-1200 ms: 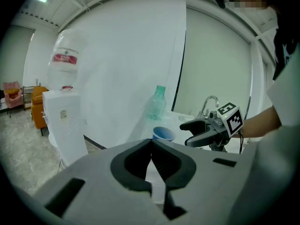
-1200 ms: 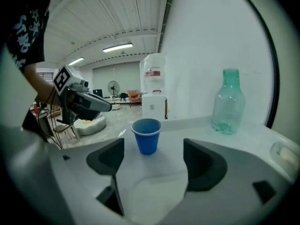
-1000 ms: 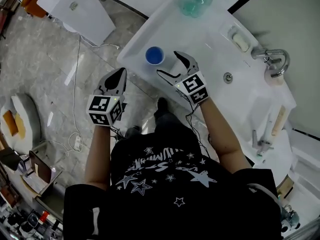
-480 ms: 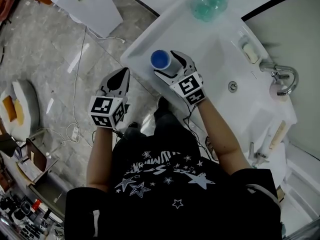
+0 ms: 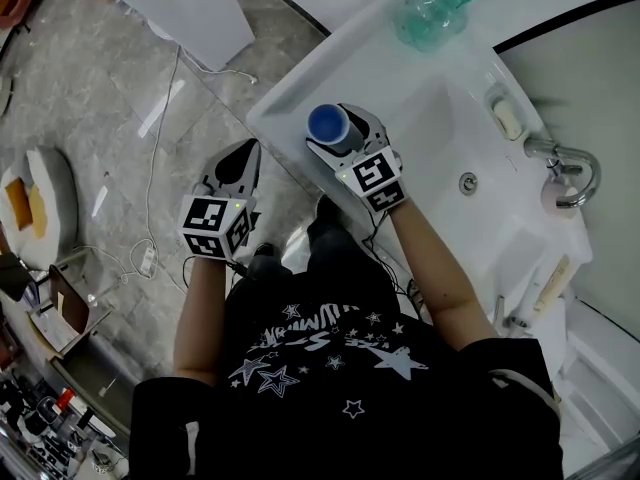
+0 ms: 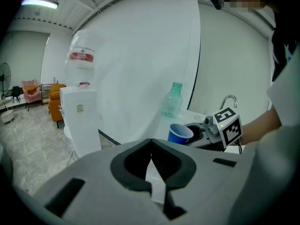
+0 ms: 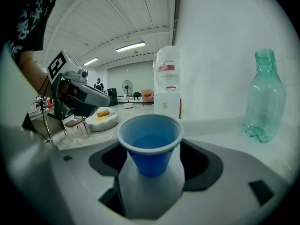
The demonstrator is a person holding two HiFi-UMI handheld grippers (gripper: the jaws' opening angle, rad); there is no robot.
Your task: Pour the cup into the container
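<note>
A blue cup (image 5: pixel 328 123) with liquid in it stands near the front left corner of the white counter (image 5: pixel 285 93). My right gripper (image 5: pixel 331 127) has a jaw on each side of the cup. In the right gripper view a thin gap shows on either side of the cup (image 7: pixel 150 142), so the right gripper (image 7: pixel 150 175) is open; its jaws have just been closing. A green-tinted clear bottle (image 5: pixel 435 8) stands at the back of the counter. My left gripper (image 5: pixel 242 152) is shut and empty, off the counter over the floor, left of the cup (image 6: pixel 179 134).
The sink basin (image 5: pixel 455 98) lies right of the cup, with a drain (image 5: pixel 467 182), a faucet (image 5: pixel 565 163) and a soap bar (image 5: pixel 508 120). A water dispenser (image 6: pixel 80 111) stands on the floor to the left. A cable (image 5: pixel 150 178) trails over the floor.
My right gripper has moved forward and left, so the cup that stood beyond its tips is now between its jaws. The left gripper has stayed where it was.
</note>
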